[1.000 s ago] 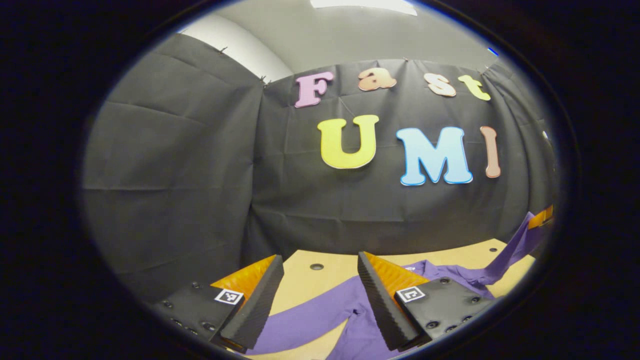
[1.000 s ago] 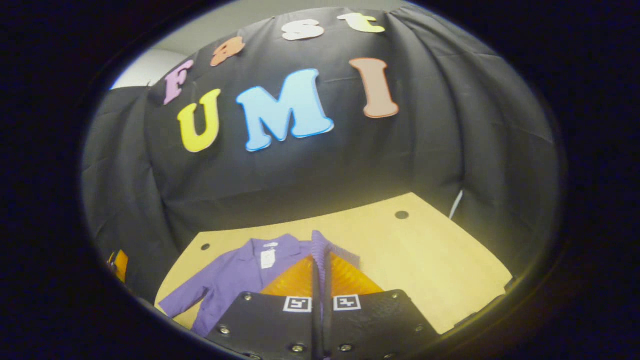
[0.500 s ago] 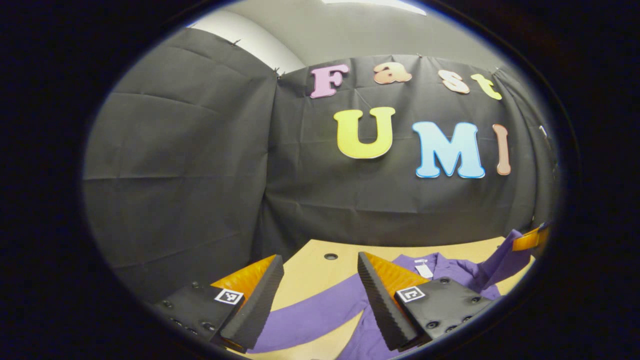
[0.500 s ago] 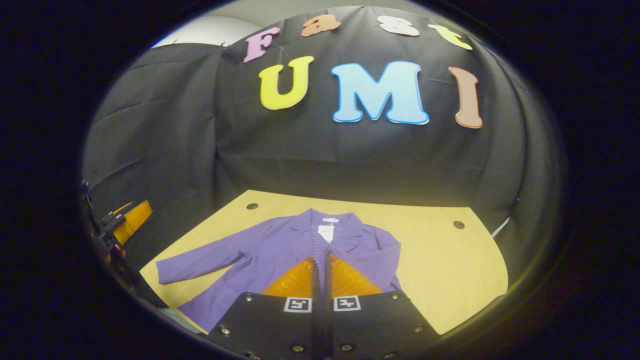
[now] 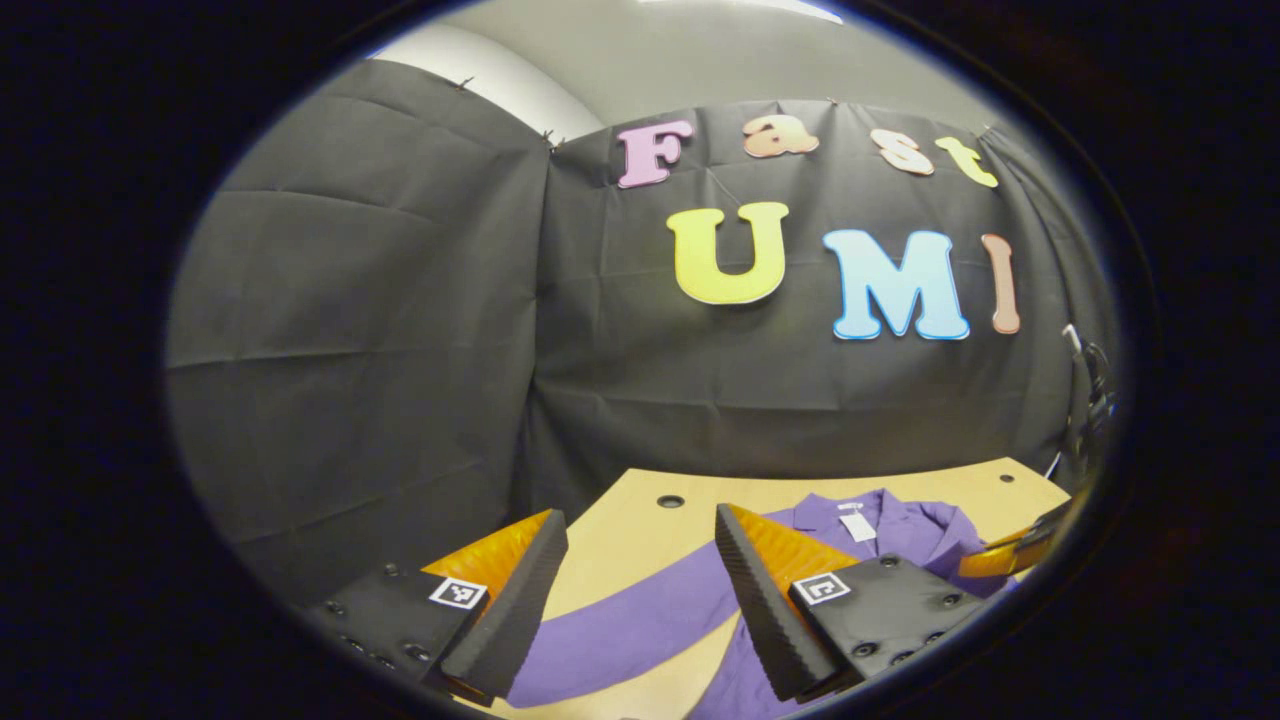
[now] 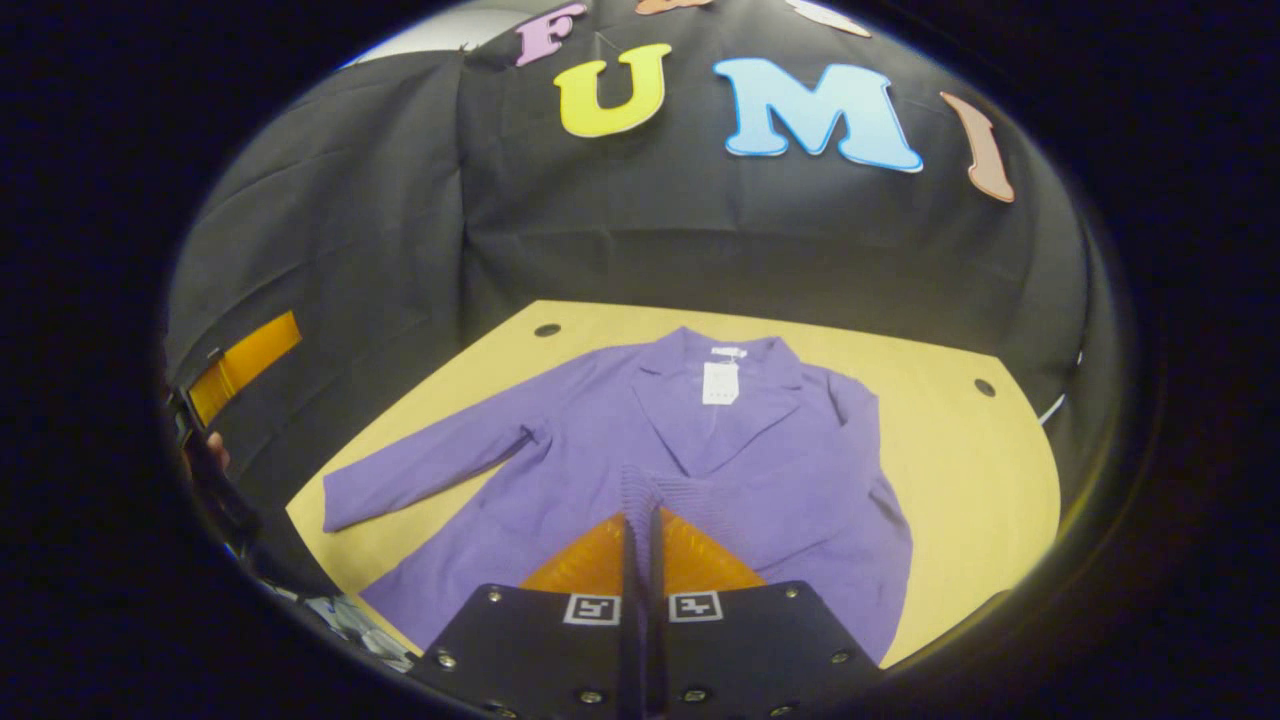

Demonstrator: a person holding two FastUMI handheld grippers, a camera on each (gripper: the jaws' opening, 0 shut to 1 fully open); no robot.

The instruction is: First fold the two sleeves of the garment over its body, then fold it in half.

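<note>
The light wooden table [image 6: 960, 470], with small round holes near its corners, carried the purple long-sleeved jacket [image 6: 600, 450], which lay spread flat with its collar toward the black cloth wall. One purple sleeve [image 6: 425, 470] stretched out across the bare wood toward the table's edge, while the other purple sleeve [image 6: 800, 480] lay folded inward over the jacket's body. The right gripper [image 6: 640, 520], black with orange fingers, hovered low over the jacket's front; its fingers were pressed together on the ribbed purple cuff [image 6: 680, 495] of that folded sleeve. The left gripper [image 5: 640, 560] stood wide apart and held nothing, with the outstretched sleeve [image 5: 640, 625] lying on the table between and beyond its black pads. A small white paper tag [image 6: 720, 382] hung at the jacket's collar.
</note>
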